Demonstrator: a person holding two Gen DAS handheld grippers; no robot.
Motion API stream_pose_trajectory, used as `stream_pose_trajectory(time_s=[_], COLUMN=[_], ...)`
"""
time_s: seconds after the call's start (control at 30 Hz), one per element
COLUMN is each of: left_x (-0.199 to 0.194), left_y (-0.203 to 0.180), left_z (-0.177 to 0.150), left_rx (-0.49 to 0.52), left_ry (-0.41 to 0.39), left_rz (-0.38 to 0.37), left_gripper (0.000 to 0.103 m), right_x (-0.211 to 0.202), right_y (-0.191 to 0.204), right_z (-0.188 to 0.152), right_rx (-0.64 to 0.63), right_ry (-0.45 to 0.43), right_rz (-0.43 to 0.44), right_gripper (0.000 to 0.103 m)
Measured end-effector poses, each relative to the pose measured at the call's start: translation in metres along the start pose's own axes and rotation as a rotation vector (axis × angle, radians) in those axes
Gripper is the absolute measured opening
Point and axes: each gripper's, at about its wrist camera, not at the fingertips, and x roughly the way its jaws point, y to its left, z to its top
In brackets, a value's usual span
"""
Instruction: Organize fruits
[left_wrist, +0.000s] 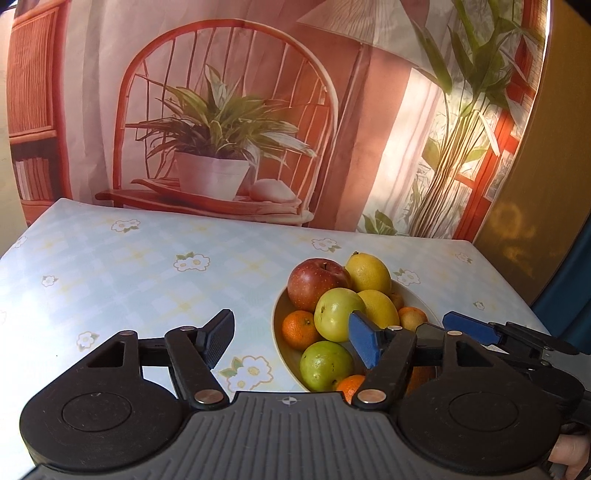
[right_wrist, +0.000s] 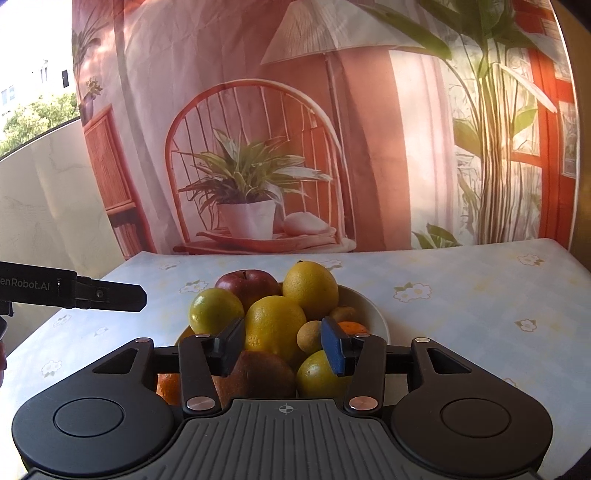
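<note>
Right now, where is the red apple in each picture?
Left wrist view: the red apple sits at the far left of the bowl, right of centre.
Right wrist view: the red apple is at the back of the pile, just left of centre.
Shared landmark: the lemon right beside it.

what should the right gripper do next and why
Probably ease the right gripper forward and down to close on the lemon: it is open, the lemon sits between its fingers atop the heaped bowl, and the left gripper hangs open beside it.
</note>
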Motion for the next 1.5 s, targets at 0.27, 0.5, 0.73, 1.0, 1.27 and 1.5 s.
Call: stream_pose_trajectory(time_s=[0.27,0.5,0.73,1.0,1.27,1.5], left_x=[-0.026,-0.062,-0.104,-0.147,-0.173,-0.18], left_y=[0.009,0.009,0.004,0.0,-0.007,-0.011], left_z=[0.001,0.004,0.008,0.011,0.011,0.008], left_rx=[0.025,0.05,0.099,0.122,0.136,0.142], left_ry=[-0.005,-0.055,-0.119,-0.179,-0.222,-0.226], left_rz=[-0.001,-0.022,-0.011,0.001,0.023,0.031], left_gripper=[0.097,0.097,0.097,0.097,0.097,0.097], right_x=[-0.031,-0.062,-0.101,-0.137,-0.163,-0.171], right_y=[0.018,0.029,0.047,0.067,0.079,0.085], right_z=[0.011,0.024,0.035,0.05,0.058,0.057], right_rx=[-0.035,0.018,0.04,0.052,0.046,0.019], right_ry=[-0.007,-0.022,-0.046,-0.072,-0.084,-0.087], right_rz=[-0.082,-0.128,-0.164,-0.165,-0.174,-0.19], right_gripper=[0.097,0.103,0.103,0.103,0.103,0.103])
